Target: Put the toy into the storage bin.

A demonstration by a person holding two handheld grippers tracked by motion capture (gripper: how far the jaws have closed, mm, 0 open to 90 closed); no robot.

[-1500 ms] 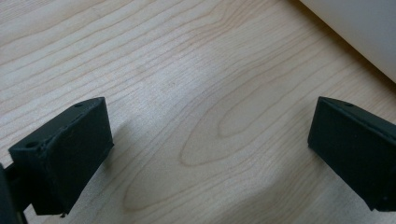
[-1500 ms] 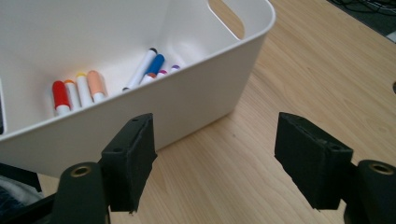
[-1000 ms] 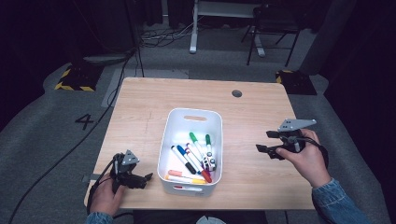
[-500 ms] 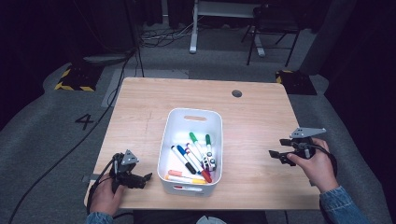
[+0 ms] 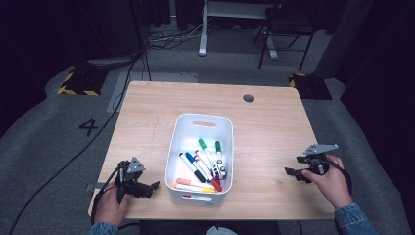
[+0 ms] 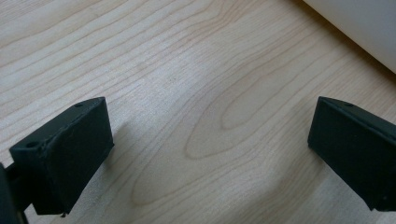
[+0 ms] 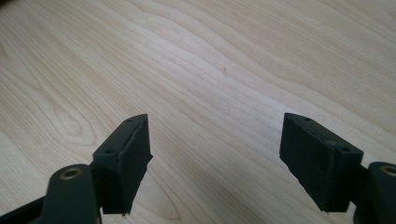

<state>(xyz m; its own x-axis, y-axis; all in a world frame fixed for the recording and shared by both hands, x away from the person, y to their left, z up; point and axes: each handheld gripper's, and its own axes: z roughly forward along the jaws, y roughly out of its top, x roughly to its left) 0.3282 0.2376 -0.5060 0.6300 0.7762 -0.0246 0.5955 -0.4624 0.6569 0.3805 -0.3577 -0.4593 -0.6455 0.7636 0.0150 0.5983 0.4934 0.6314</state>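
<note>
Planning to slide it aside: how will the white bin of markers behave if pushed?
The white bin has a flat base on the wooden table, so it probably slides rather than tips. The markers lie loose inside, so they will likely roll and rattle.

A white rectangular plastic bin (image 5: 200, 125) with a slot handle stands upright at the centre of the frame. A loose heap of coloured marker pens (image 5: 203, 165), green, blue, red, orange and yellow, lies in its lower half.

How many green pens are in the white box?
2. Both lie in the white box, side by side towards its middle: one green pen left, the other right. More may hide under other pens.
</note>
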